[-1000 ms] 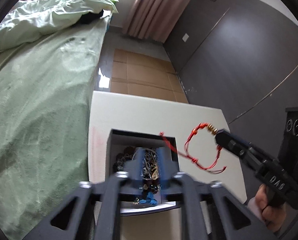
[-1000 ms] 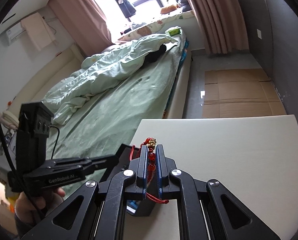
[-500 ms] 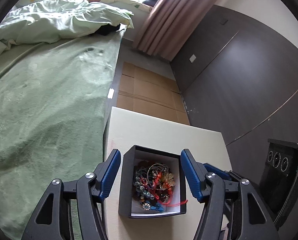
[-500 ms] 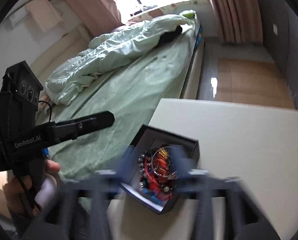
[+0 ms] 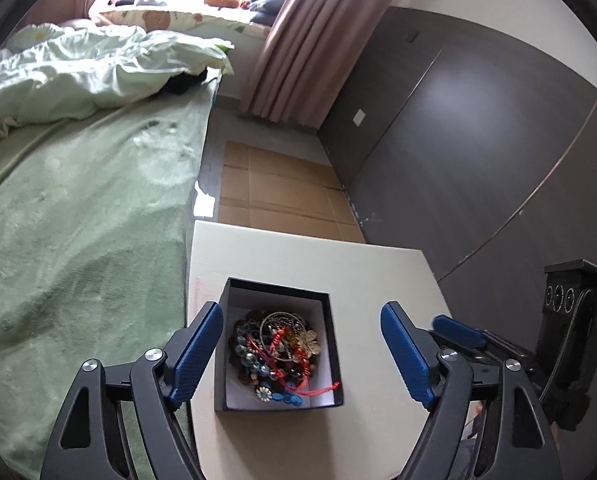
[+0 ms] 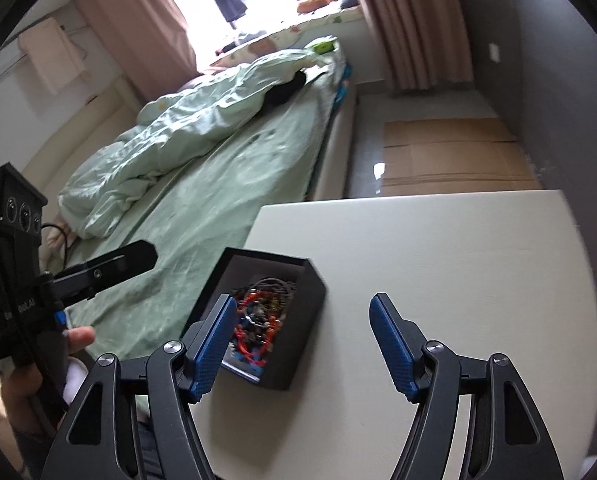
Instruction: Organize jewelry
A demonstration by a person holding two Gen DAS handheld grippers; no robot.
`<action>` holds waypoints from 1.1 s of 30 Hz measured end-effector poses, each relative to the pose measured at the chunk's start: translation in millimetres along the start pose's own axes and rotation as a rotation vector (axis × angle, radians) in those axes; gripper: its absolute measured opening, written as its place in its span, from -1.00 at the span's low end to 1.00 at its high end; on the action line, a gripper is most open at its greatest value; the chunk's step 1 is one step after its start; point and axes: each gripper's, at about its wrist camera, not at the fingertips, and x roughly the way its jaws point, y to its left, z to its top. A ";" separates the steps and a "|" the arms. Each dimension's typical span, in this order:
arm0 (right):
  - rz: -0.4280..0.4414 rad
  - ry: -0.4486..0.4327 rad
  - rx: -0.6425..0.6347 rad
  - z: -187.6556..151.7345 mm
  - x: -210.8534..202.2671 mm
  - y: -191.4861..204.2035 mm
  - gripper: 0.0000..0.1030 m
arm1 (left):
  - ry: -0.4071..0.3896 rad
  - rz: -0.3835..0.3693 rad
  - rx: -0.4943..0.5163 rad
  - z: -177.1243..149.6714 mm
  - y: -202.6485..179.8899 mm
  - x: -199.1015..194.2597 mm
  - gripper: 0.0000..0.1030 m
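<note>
Both tools are up over the counter point(image 5: 298, 256) and both are released: the left gripper point(image 5: 302, 354) has its blue pads spread wide, nothing between them, and the right gripper point(image 6: 304, 346) is splayed just as wide and carries nothing either. Square in the left wrist view sits the black jewelry box point(image 5: 276, 292), lidless, white inside, standing flat on the pale counter near the edge that faces the bed point(image 5: 78, 220). Inside it is a tangled heap of jewelry point(image 5: 276, 350): blue-grey beads on the left, a wire-like ring toward the back, a flower-shaped metal piece on the right, and a red cord bracelet point(image 5: 298, 380) lying across the top with a loose end trailing toward the box's front right corner. From the right wrist view the same box point(image 6: 302, 312) sits left of centre on the counter, and that gripper's left pad overlaps the box's near corner in the picture; whether it touches cannot be told. The left tool's dark body also shows at the left edge of that view, with a hand point(image 6: 30, 376) wrapped round its handle. Beyond the counter, the bed wears a green sheet with a rumpled pale quilt point(image 6: 186, 128), brown cardboard point(image 5: 274, 188) lies flat on the floor, and pink curtains point(image 5: 294, 40) hang by the bright window.
</note>
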 end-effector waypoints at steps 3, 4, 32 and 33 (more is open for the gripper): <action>-0.005 -0.030 0.015 -5.0 -21.5 -2.0 0.70 | -0.027 0.009 0.006 -8.2 -8.7 -17.8 0.98; -0.007 -0.035 0.014 -6.6 -26.3 -1.9 0.73 | -0.031 0.013 0.005 -11.1 -10.8 -22.6 0.98; -0.181 -0.197 0.010 -93.8 -186.7 23.5 1.00 | -0.172 0.122 0.180 -114.0 -94.3 -162.0 0.99; -0.186 -0.205 0.006 -96.7 -191.1 25.2 1.00 | -0.175 0.120 0.180 -118.4 -96.1 -165.6 0.99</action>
